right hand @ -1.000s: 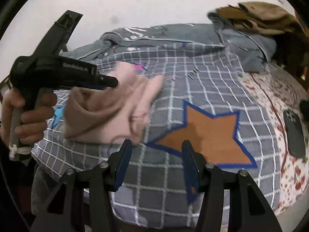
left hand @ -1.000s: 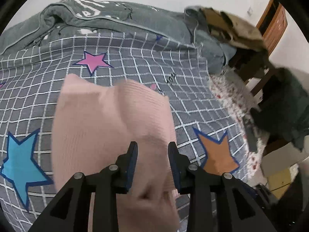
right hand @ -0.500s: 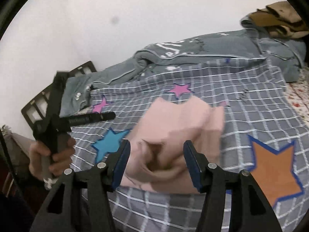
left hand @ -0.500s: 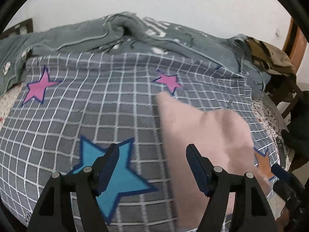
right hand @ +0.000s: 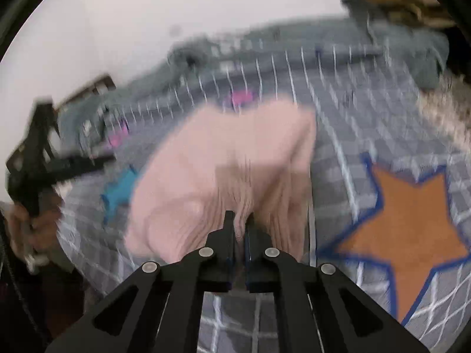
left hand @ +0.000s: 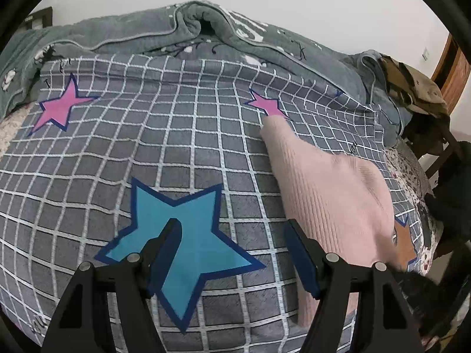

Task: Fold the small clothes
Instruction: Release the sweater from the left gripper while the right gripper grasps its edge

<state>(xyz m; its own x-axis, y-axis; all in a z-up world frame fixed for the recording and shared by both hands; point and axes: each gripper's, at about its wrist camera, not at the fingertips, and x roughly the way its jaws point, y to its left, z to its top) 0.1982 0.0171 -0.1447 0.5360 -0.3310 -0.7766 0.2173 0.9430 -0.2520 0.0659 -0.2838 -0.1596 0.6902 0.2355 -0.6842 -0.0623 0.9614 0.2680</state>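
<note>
Whereas a second ago the left hand-held gripper (left hand: 232, 250) was nipped on the pink knit garment (left hand: 329, 194) and the right hand-held gripper (right hand: 239, 223) hung spread over the bed, the roles are now swapped. On the bed's grey checked cover (left hand: 182, 147) the garment lies as a long folded band just right of the blue star (left hand: 179, 244), one end reaching up to the small pink star (left hand: 265, 106). The left hand-held gripper has let go and stands wide apart above the blue star, touching nothing, its right finger just beside the knit. The right hand-held gripper has pressed together on a gathered ridge of the garment (right hand: 235, 161) near its front edge.

My reading is that the cloth has passed from one side to the other, so the next fold, or a lift to shift it, will be led from the right.

Much is hard to judge. The right wrist view is heavily smeared by motion, so I cannot tell how many layers are pinched or whether the fold lines are square. From the left wrist view the garment's near end is cut off behind the gripper's right finger, and its far-right edge is blurred over the orange star (right hand: 412, 229). What kind of garment it is cannot be made out.
</note>
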